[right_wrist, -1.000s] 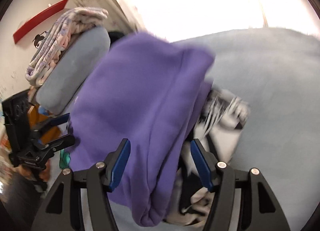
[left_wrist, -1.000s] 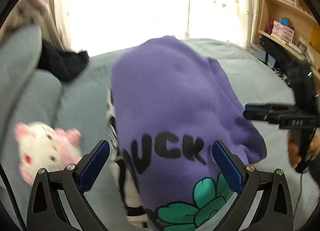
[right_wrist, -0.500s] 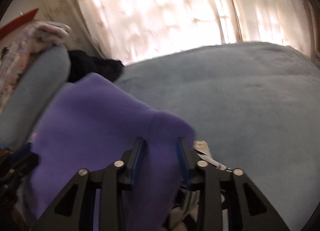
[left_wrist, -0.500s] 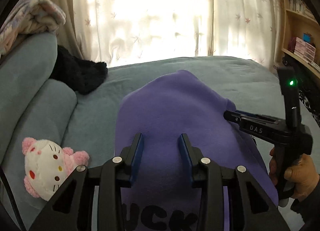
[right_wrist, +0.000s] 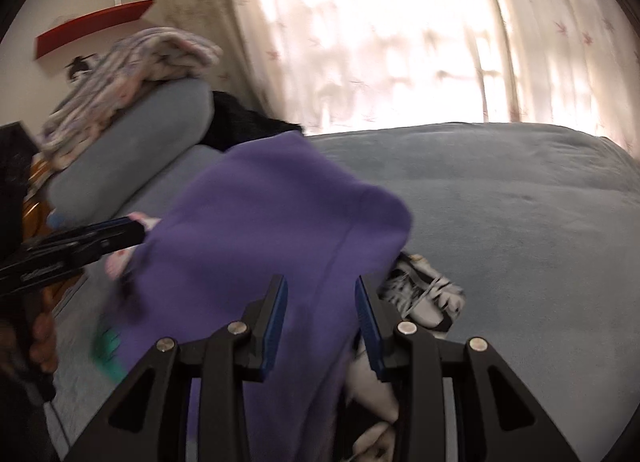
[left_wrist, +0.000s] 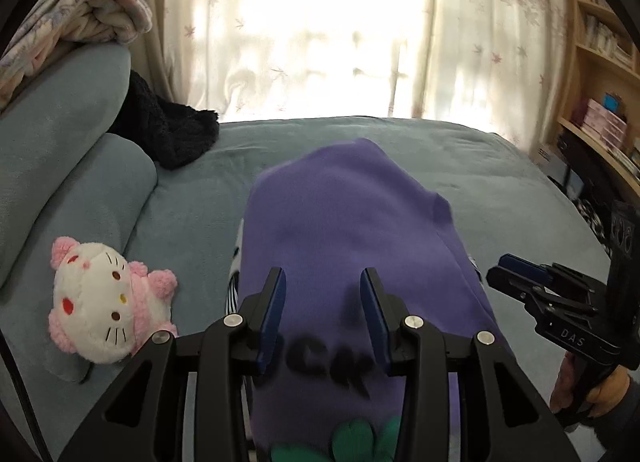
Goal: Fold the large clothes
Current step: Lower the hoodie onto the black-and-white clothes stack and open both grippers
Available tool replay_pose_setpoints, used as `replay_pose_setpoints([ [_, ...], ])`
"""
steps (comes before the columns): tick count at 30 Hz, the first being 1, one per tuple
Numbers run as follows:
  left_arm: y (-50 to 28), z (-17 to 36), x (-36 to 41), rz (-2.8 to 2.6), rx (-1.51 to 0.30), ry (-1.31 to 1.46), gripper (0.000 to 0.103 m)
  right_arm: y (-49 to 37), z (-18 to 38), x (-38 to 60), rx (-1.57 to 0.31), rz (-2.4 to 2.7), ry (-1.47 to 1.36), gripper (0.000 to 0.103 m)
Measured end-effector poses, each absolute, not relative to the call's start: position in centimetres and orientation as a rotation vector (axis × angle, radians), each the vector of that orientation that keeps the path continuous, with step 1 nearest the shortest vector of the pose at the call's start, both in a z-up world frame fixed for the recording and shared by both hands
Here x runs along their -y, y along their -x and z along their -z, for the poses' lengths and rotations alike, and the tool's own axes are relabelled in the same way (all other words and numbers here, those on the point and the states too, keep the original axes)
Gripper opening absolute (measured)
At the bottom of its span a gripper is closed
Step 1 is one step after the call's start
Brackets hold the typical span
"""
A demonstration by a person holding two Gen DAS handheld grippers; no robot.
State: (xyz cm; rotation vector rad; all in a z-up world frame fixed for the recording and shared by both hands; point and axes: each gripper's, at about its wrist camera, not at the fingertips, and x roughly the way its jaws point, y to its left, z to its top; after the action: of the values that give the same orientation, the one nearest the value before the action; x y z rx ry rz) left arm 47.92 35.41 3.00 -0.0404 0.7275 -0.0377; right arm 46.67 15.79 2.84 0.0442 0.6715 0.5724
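While you held the purple fleece sweatshirt (left_wrist: 344, 221) over the grey-blue bed (left_wrist: 500, 165), both jaws stood narrow, gripping nothing; next you needed a fresh edge.

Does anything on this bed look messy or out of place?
Yes. A black-and-white patterned garment lies bunched beneath the purple sweatshirt, poking out at its edges. A Hello Kitty plush lies tipped beside the pillow, and a black fuzzy garment is crumpled behind it.
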Motion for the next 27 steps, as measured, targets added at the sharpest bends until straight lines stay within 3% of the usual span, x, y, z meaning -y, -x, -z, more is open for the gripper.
replay_pose_setpoints([
  [9, -40.3, 0.2, -32.4, 0.086, -0.794, -0.018, 0.036, -40.9, 0.3, -17.8, -0.775, -0.636, 0.031, 0.015],
  [11, -40.1, 0.9, -32.5, 0.066, -0.808, -0.023, 0.033, -40.9, 1.6, -17.5, -0.806, -0.612, 0.040, 0.001],
  [14, -39.9, 1.2, -32.6, 0.055, -0.830, -0.013, 0.028, -40.9, 2.2, -16.7, -0.819, -0.596, 0.040, 0.000],
  [20, -40.0, 0.5, -32.5, 0.008, -0.847, -0.013, 0.028, -39.7, 1.4, -15.5, -0.832, -0.581, 0.031, 0.000],
  [25, -38.3, -0.3, -31.5, -0.026, -0.877, -0.006, 0.030, -37.6, -0.1, -13.2, -0.863, -0.576, 0.010, 0.000],
  [27, -36.8, -0.7, -30.7, -0.032, -0.884, 0.006, 0.037, -36.4, -0.8, -11.9, -0.872, -0.573, 0.011, 0.000],
])
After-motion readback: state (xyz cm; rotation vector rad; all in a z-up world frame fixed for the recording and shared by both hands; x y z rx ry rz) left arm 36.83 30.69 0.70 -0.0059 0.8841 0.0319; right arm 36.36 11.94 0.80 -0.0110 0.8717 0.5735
